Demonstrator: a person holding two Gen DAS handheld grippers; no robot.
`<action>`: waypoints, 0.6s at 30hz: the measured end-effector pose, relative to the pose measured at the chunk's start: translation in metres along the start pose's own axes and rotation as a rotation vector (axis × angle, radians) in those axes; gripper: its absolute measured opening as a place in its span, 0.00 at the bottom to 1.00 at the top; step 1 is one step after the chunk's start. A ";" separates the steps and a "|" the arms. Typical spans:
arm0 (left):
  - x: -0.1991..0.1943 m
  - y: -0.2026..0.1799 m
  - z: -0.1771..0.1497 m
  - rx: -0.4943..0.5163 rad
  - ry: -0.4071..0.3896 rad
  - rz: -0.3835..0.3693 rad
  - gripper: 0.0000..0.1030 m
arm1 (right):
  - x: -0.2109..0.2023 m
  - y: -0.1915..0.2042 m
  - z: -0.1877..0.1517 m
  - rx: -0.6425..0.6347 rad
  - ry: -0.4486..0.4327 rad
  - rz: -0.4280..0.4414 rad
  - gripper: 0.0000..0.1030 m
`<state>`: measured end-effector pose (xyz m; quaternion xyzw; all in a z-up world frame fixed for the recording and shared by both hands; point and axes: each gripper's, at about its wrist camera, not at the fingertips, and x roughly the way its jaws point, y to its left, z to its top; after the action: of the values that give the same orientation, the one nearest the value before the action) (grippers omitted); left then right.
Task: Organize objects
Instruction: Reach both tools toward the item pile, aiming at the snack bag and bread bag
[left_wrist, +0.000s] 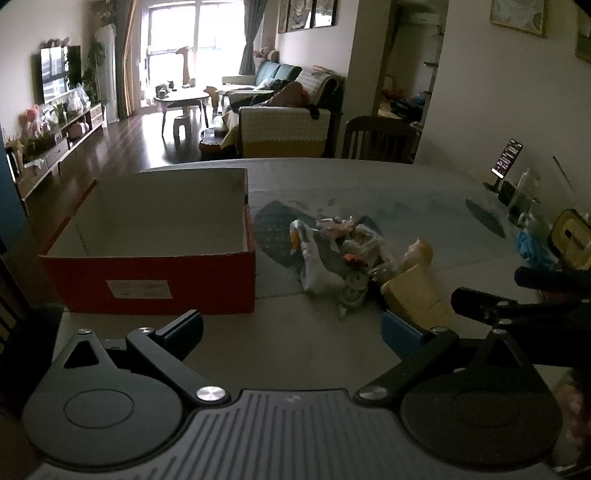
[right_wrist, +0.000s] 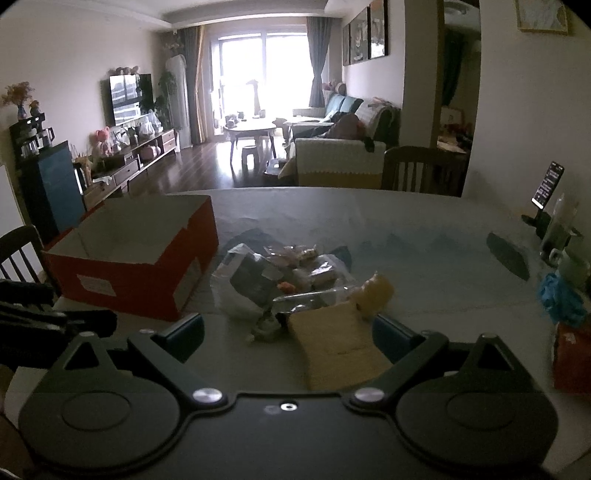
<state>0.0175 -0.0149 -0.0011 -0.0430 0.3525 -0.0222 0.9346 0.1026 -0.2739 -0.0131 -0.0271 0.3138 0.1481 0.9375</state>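
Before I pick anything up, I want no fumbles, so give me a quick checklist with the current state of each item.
1. Red box open and upright: ok, no lid on it and nothing seen inside.
2. Left gripper open and free: ok, nothing between its fingers.
3. Right gripper open: ok, the yellow packet lies between its fingers, not yet clamped.
4. Pile of wrappers within view: ok, it sits on the table right of the box.
5. Packet free of the pile: cannot tell, their edges overlap.
6. Phone on its stand clear of the work: ok, far right.
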 end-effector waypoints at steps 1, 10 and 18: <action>0.002 -0.001 0.001 0.000 0.001 0.003 1.00 | 0.003 -0.003 0.000 0.001 0.004 0.002 0.95; 0.027 -0.012 0.013 0.004 0.004 0.038 1.00 | 0.032 -0.022 0.002 -0.052 0.037 0.032 0.95; 0.065 -0.020 0.020 -0.032 0.037 0.086 1.00 | 0.071 -0.041 -0.006 -0.103 0.108 0.060 0.95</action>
<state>0.0789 -0.0384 -0.0266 -0.0425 0.3716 0.0226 0.9272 0.1652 -0.2958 -0.0626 -0.0736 0.3564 0.1902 0.9118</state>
